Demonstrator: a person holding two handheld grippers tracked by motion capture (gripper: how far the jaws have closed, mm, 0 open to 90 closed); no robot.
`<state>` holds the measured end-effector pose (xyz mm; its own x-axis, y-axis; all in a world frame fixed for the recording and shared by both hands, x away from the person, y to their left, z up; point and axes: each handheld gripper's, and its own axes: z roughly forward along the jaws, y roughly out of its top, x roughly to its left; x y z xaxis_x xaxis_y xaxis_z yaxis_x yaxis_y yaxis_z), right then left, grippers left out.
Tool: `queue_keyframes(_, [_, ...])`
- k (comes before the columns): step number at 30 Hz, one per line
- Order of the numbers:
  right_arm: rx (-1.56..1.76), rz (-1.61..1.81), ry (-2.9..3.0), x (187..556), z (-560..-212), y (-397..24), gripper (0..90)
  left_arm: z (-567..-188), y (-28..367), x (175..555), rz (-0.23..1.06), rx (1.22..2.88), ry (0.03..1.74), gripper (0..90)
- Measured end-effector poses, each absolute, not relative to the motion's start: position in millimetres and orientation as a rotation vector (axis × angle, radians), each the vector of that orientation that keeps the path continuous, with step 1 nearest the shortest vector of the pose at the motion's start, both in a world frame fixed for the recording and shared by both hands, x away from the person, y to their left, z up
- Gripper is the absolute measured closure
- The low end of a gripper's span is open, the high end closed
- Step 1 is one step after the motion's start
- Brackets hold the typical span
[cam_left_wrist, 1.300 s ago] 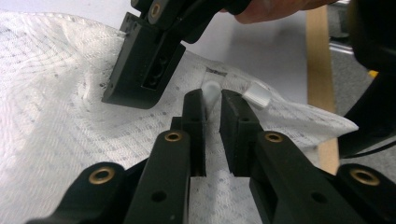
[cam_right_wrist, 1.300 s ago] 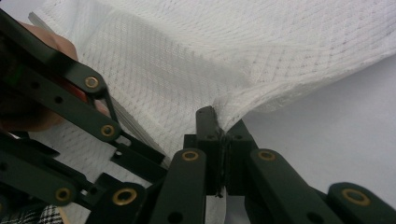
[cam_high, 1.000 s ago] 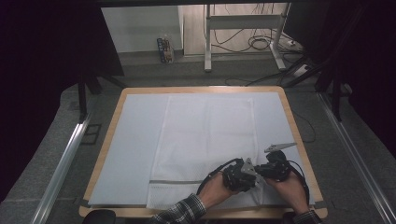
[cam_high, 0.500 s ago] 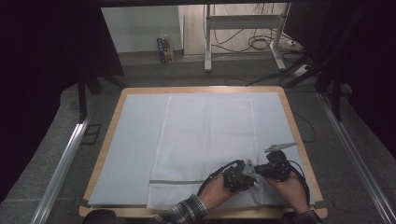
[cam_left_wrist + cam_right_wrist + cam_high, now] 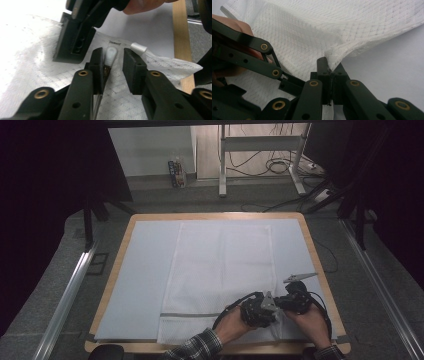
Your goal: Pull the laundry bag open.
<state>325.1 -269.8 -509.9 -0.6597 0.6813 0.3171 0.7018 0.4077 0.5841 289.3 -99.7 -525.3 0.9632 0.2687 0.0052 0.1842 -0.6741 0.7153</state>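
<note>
No legible writing on mesh bag (image 5: 220,280)

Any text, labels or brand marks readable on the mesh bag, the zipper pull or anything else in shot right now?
None can be read.
White mesh laundry bag: no print shows in any view.
White plastic zipper pull between the left gripper fingers: plain, unmarked.
Small blue and white carton on the floor beyond the table: carries printing, too small and blurred to read.
</note>
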Motion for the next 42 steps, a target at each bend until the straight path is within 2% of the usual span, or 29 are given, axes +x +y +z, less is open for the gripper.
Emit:
queue_keyframes(4, [-1.285,-1.101,-2.617,325,-511,-268,86.4,-528,-102,290,0.136,2.328,0.330,68.1])
queue_keyframes(7, [-1.289,-1.099,-2.617,325,-510,-269,86.4,-528,-100,292,0.117,2.317,0.351,73.6])
queue_keyframes(9, [-1.293,-1.089,-2.619,325,-511,-269,86.4,-528,-100,291,0.121,2.315,0.352,81.0])
queue_keyframes(11, [-1.292,-1.079,-2.625,326,-511,-269,86.4,-527,-100,291,0.126,2.319,0.353,82.0])
queue_keyframes(24, [-1.292,-1.073,-2.627,326,-512,-270,86.5,-519,-90,288,0.138,2.313,0.330,81.1])
queue_keyframes(42, [-1.284,-1.061,-2.631,325,-511,-269,86.6,-523,-79,288,0.086,2.279,0.379,79.8])
